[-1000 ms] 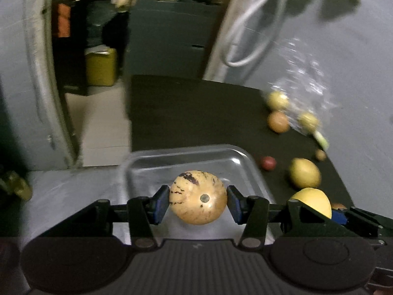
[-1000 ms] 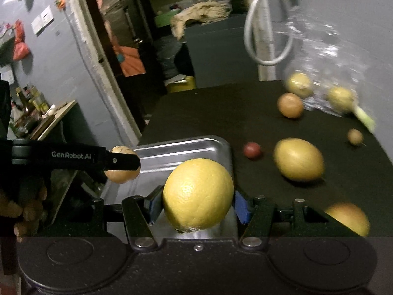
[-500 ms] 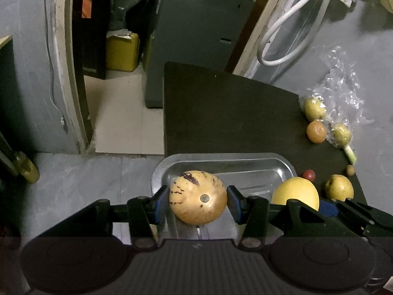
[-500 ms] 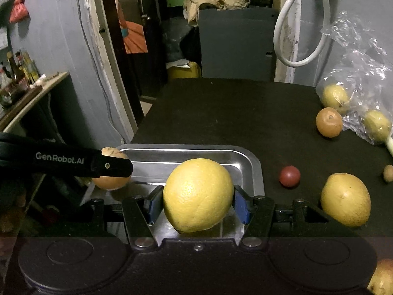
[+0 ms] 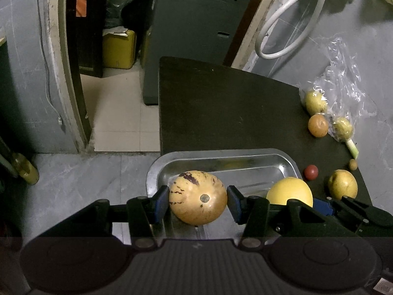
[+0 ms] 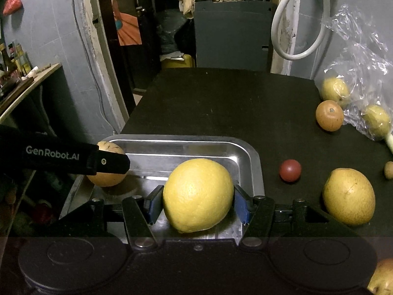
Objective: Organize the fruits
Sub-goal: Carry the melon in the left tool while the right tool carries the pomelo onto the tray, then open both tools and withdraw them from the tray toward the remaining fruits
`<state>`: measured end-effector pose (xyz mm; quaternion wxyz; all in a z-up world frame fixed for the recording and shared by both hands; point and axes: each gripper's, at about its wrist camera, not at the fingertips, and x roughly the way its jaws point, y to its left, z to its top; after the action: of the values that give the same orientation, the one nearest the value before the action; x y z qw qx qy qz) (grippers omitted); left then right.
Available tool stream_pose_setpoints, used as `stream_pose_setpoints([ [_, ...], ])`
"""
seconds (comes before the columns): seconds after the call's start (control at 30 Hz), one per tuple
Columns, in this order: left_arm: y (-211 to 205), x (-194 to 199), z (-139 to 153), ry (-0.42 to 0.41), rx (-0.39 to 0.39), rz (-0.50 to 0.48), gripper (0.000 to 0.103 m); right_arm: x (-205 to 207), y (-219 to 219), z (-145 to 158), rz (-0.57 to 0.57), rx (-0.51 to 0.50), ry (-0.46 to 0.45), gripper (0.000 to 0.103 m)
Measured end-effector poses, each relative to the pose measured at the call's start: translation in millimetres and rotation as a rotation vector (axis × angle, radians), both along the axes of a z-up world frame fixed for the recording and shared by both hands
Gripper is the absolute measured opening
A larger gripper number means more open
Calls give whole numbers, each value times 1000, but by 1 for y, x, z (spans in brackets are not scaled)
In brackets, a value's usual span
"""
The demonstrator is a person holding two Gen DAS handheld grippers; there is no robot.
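The dark bench (image 6: 221, 103) carries a steel tray (image 6: 248, 152) at its near left corner. Above the tray the right claw (image 6: 198, 198) is clenched on a big yellow citrus (image 6: 198, 194), and the left claw (image 5: 198, 198) grips a tan melon streaked with purple (image 5: 198, 196) – both fruits held over the tray. Right of the tray, near the bench's near edge, sits a yellow pear-like fruit (image 6: 348, 195), then a small red fruit (image 6: 289, 170) – an orange (image 6: 329, 115) lies beside a clear plastic bag (image 6: 363, 73) at the right edge

Cluttered home back room or utility space: grey plastered walls, tiled floor (image 5: 118, 113), yellow jerrycan (image 5: 119, 49), hose loop (image 6: 298, 24), bottle shelf (image 6: 17, 73).
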<state>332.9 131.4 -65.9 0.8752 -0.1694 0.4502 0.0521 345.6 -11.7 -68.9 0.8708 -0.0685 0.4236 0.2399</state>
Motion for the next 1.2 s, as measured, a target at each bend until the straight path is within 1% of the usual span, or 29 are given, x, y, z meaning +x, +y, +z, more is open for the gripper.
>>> stream_pose_setpoints([
  [0.2, -1, 0, 0, 4, 7, -8, 56, 0, -1, 0, -5, 1, 4, 61],
  [0.23, -2, 0, 0, 5, 11, -9, 57, -1, -1, 0, -6, 1, 5, 62],
  [0.33, -3, -1, 1, 11, 14, -13, 58, -2, -6, 1, -3, 6, 4, 71],
  [0.43, -5, -4, 3, 14, 6, -16, 63, -7, -10, 3, -1, 5, -5, 75],
  [0.57, -12, -13, 8, 14, 7, -20, 74, -17, -19, 8, -5, 10, -17, 82],
  [0.67, -16, -21, 12, 9, 0, -23, 78, -26, -27, 14, -4, 20, -32, 87],
  [0.8, -20, -35, 17, 7, -16, -3, 83, -40, -33, 20, 10, 21, -55, 90],
  [0.87, -21, -43, 21, 3, -22, 6, 86, -47, -36, 24, 17, 20, -64, 95],
  [0.93, -23, -51, 26, -7, -20, 16, 90, -55, -39, 27, 21, 21, -76, 97],
  [1.03, -25, -65, 34, -29, -11, 35, 100, -67, -47, 33, 28, 27, -84, 99],
  [1.1, -26, -72, 39, -36, -1, 47, 102, -75, -52, 38, 33, 33, -88, 101],
  [1.2, -29, -84, 43, -38, 6, 57, 102, -89, -58, 43, 42, 37, -93, 102],
])
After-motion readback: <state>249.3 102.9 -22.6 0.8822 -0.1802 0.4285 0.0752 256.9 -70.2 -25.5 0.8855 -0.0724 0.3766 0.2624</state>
